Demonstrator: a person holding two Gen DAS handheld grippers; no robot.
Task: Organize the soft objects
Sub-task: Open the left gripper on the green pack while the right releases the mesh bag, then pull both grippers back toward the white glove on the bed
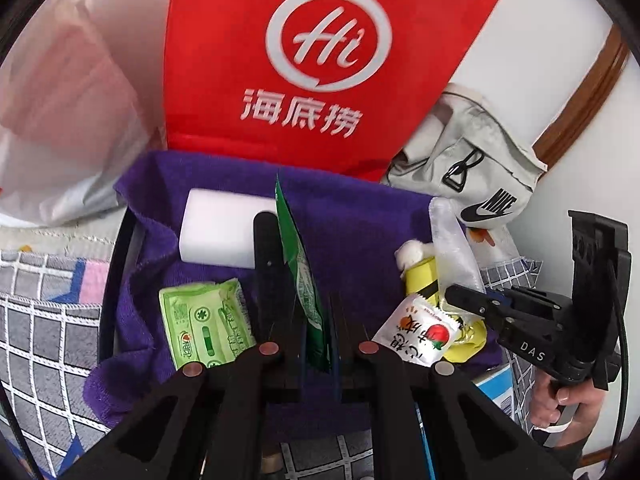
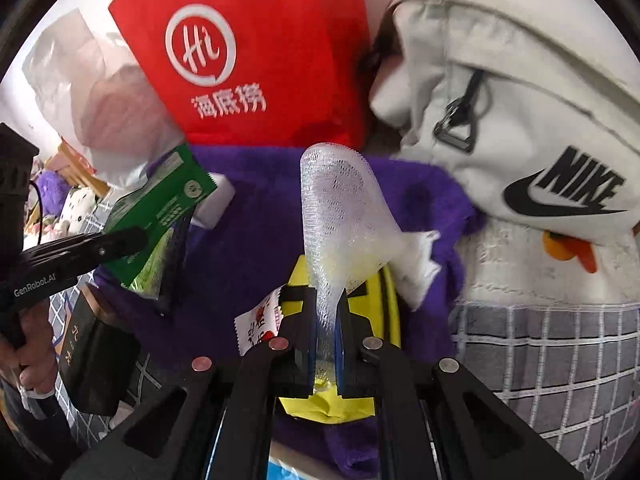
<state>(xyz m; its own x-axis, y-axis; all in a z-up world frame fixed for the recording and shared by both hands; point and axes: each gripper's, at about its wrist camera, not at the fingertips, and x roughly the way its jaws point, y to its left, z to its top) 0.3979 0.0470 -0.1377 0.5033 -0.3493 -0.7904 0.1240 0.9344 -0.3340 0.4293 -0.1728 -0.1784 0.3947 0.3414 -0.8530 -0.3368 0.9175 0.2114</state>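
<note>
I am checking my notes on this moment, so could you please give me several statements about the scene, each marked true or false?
1. The left gripper is shut on a green packet. True.
2. The right gripper holds a red bag. False: it is shut on a white mesh sleeve; the red bag stands behind the purple towel.
3. A white sponge block lies on the purple towel. True.
4. The grey Nike bag lies on top of the white block. False: it sits apart, at the towel's far right edge.
5. A light green tissue pack lies on the towel. True.
</note>
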